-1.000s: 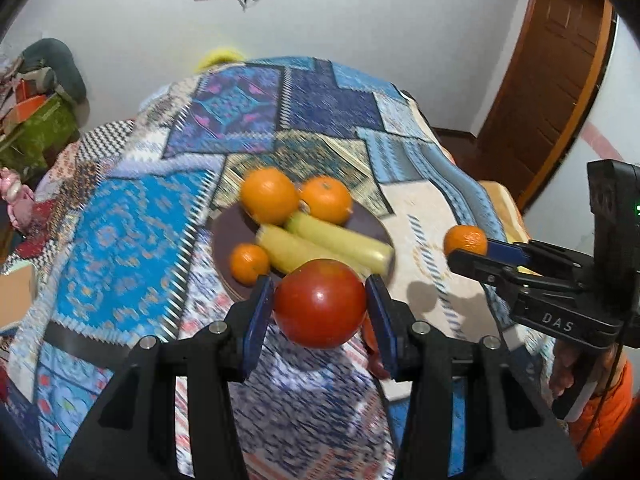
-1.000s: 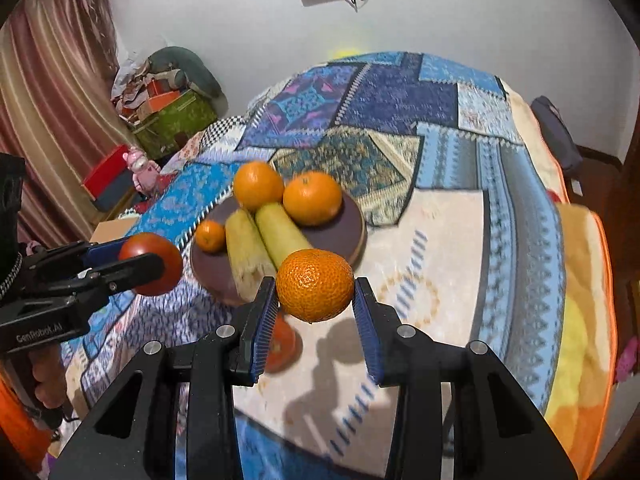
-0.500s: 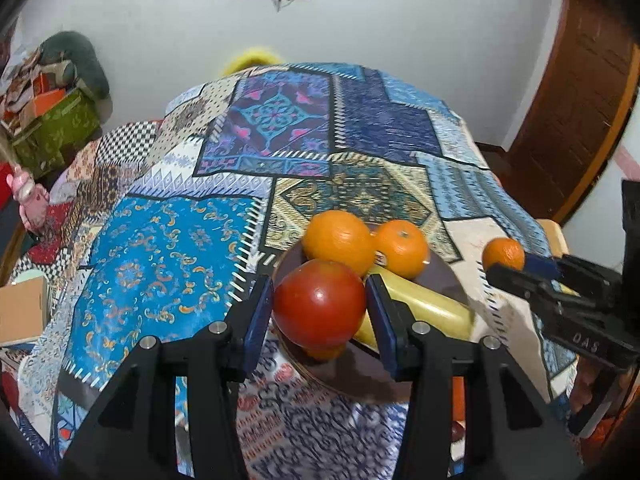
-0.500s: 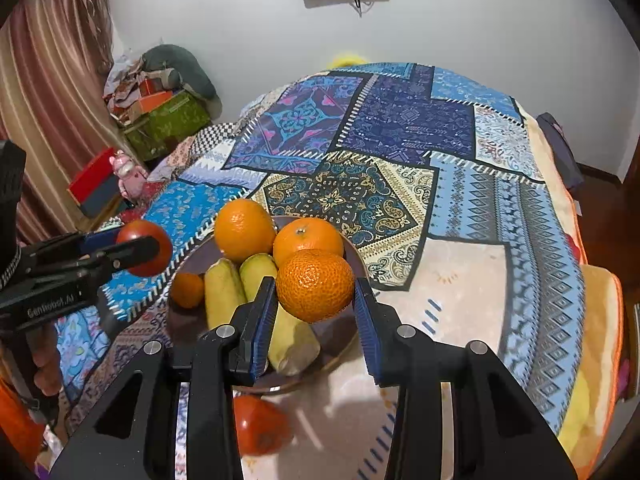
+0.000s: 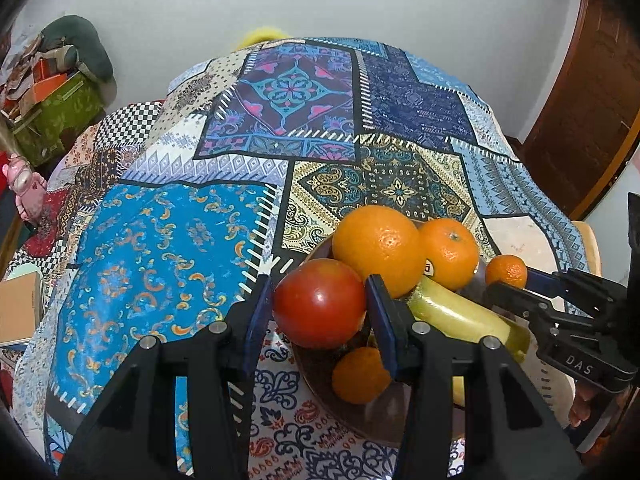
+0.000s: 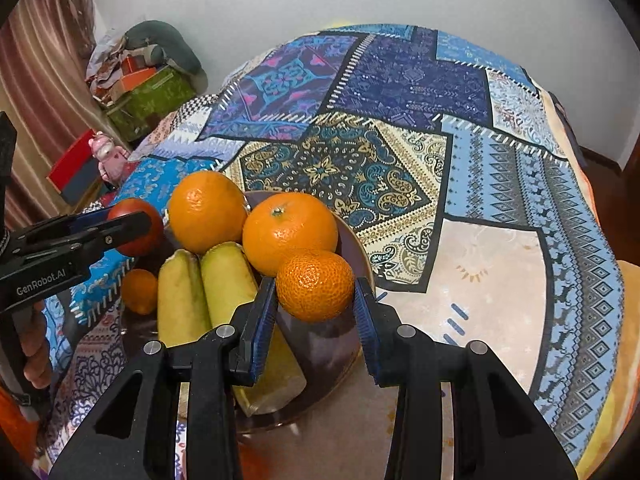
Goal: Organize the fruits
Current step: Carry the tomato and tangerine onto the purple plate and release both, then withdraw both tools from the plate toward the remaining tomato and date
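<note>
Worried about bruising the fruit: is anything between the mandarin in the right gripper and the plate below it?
Nothing visible: the mandarin hangs over a bare patch of the plate, close beside an orange and bananas.

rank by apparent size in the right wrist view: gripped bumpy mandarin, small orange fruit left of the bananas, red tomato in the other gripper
1. Bumpy mandarin, though nearest the camera
2. Red tomato, partly hidden
3. Small orange fruit

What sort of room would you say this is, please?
Probably a bedroom or living room at home: a patchwork quilt covers a bed or table, clutter is piled in the corner by a curtain, and there is a wooden door.
</note>
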`<state>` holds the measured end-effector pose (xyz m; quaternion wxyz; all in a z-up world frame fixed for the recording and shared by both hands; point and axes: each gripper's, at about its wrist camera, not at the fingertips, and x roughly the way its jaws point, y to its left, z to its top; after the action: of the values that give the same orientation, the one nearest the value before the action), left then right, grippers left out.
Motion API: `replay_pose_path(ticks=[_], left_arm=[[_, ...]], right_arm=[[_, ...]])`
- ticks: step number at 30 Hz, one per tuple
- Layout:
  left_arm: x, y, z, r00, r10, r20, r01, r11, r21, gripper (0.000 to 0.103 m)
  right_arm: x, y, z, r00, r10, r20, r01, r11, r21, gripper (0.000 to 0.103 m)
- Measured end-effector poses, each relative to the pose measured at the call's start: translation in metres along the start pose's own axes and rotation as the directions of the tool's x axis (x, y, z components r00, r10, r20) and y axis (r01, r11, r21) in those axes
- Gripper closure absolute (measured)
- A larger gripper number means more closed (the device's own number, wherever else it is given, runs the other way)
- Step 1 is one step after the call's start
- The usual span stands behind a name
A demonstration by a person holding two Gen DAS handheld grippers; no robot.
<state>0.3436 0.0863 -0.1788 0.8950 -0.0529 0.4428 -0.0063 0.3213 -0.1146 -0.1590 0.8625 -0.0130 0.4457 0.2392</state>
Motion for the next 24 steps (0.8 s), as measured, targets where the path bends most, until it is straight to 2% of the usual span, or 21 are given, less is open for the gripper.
replay_pose_path(ticks=[6,13,24], left_arm=[[0.007,-0.005,-0.003,1.0,0.028,-0.008,-0.028,0.999,0.016,0.056],[0.011,-0.01,-0.006,1.0,0.019,-0.023,-0.018,1.0,0.022,0.055],[-0.036,-0.017,-0.007,0.999,0.002,0.052,-0.004,0.999,0.035,0.051]], right_arm=[[0.007,0.0,-0.002,1.0,-0.005,-0.019,0.006,1.0,0.0,0.068],[0.007,0.001,-0.001,1.0,-0.016,-0.024,0.015,1.0,-0.007,0.066],[-0.019,0.011,0.001,0.999,-0.016,0.028,0.017,0.999,-0.034,0.058]])
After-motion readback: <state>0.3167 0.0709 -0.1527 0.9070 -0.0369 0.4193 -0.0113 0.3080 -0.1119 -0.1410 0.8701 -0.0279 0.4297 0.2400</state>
